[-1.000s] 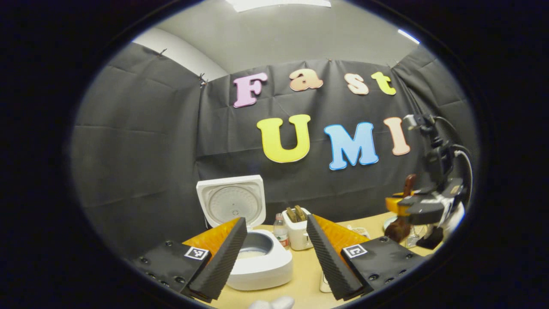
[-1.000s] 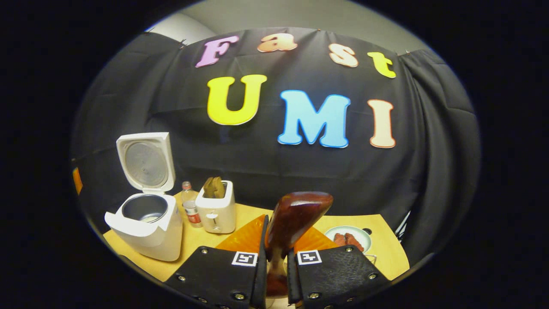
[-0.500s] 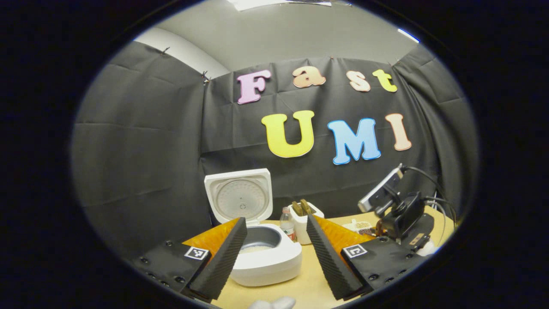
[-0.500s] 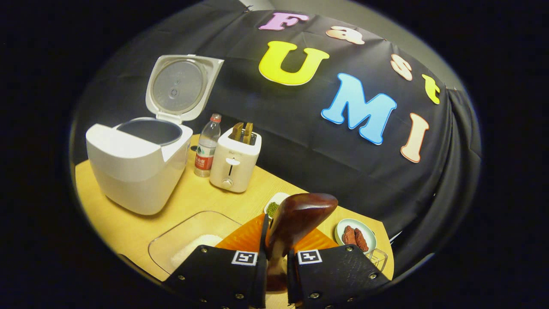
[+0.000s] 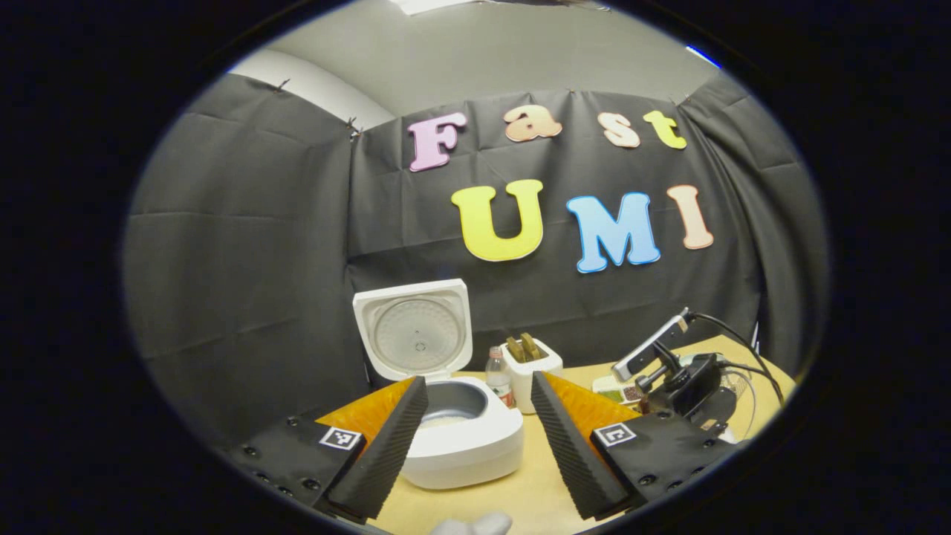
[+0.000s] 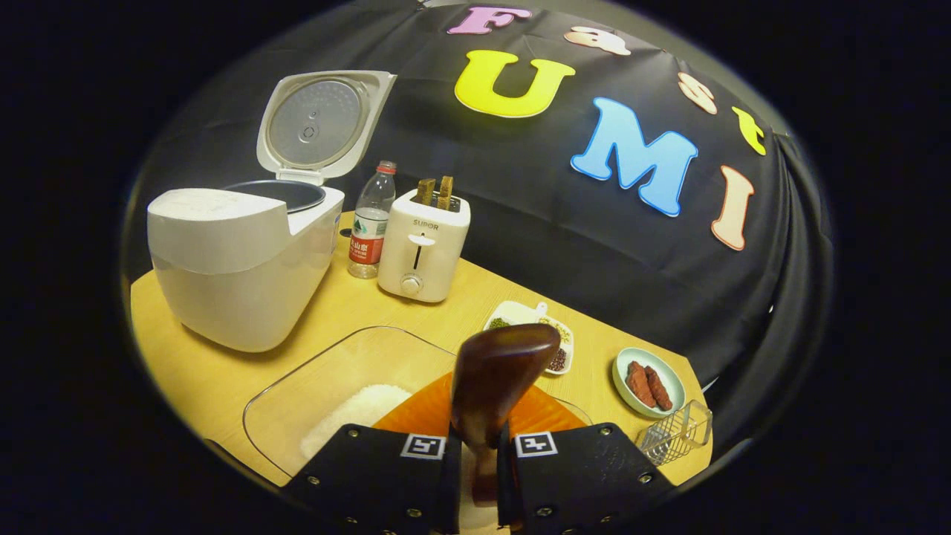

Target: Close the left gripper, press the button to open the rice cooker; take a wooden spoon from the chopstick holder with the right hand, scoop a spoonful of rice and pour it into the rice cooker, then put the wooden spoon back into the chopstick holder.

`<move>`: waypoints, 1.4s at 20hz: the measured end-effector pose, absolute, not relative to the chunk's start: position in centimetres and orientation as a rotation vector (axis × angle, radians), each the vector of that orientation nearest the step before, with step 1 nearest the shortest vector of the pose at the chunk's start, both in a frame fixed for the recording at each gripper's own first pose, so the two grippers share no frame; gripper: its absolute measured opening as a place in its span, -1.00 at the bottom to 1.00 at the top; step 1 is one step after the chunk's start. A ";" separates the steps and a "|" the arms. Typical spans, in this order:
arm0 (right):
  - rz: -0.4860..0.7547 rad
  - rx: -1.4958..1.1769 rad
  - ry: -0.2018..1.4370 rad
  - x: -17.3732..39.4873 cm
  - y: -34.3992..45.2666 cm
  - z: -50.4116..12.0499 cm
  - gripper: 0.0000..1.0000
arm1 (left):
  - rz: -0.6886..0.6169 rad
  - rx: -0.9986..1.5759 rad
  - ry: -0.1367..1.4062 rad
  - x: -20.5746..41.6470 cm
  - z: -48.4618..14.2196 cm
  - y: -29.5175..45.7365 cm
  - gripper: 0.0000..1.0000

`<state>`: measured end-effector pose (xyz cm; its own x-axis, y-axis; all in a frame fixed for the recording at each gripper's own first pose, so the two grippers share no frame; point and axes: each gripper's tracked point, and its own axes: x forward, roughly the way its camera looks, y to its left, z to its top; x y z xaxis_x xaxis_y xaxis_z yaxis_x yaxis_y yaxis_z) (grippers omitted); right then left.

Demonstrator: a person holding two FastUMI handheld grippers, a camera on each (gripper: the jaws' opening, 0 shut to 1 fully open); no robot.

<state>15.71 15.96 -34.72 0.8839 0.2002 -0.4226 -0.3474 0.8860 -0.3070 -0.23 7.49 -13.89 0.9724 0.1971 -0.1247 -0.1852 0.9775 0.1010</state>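
Since half a second ago the right gripper (image 6: 478,453) has been lowered and tilted further toward the table, so that the clear glass dish (image 6: 312,386) with its heap of white rice (image 6: 356,412) is now seen larger just ahead of the fingers, and a small wire basket (image 6: 674,432) has come into sight at the table's right edge. The dark brown wooden spoon (image 6: 496,379) is still clamped between both fingers by its handle, bowl upward, above the dish's near side. In the left gripper view that gripper (image 5: 687,386) is seen lower than before, near the table's right side.

The left gripper (image 5: 475,438) is held with its fingers apart and nothing between them, above the table's near edge, in front of the white rice cooker (image 6: 238,260). The cooker's lid (image 6: 319,122) stands upright and open, and some rice is seen in the inner pot (image 5: 449,409).

A plastic water bottle (image 6: 370,223) and a white toaster (image 6: 422,245) are set just beside the cooker along the back wall. A white divided dish of beans (image 6: 535,327) and a pale green plate with red pieces (image 6: 648,383) lie toward the right edge. Bare light wooden tabletop (image 6: 475,297) is left between the glass dish and the toaster.
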 end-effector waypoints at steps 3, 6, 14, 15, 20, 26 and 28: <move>0.310 -0.274 0.431 15.0 17.1 -35.1 -0.60 | 0.198 0.102 0.126 -0.4 -13.5 7.8 0.99; 0.316 -0.152 0.467 14.8 18.1 -34.7 -0.60 | 0.199 0.105 0.128 -0.6 -13.5 8.0 0.95; 0.374 0.382 0.564 13.7 21.4 -33.4 -0.60 | 0.195 0.121 0.128 -0.6 -13.3 7.9 0.95; 0.377 0.457 0.585 14.0 21.0 -33.6 -0.60 | 0.194 0.122 0.126 -0.5 -13.4 7.9 0.95; 0.337 0.718 0.625 14.7 17.6 -34.0 -0.60 | 0.191 0.143 0.117 -0.3 -12.8 7.8 0.99; 0.263 0.931 0.544 15.8 11.9 -31.6 -0.60 | 0.186 0.157 0.100 0.2 -11.8 8.0 0.95; 0.243 0.992 0.525 16.1 10.5 -31.1 -0.60 | 0.182 0.167 0.092 0.4 -11.5 8.0 0.99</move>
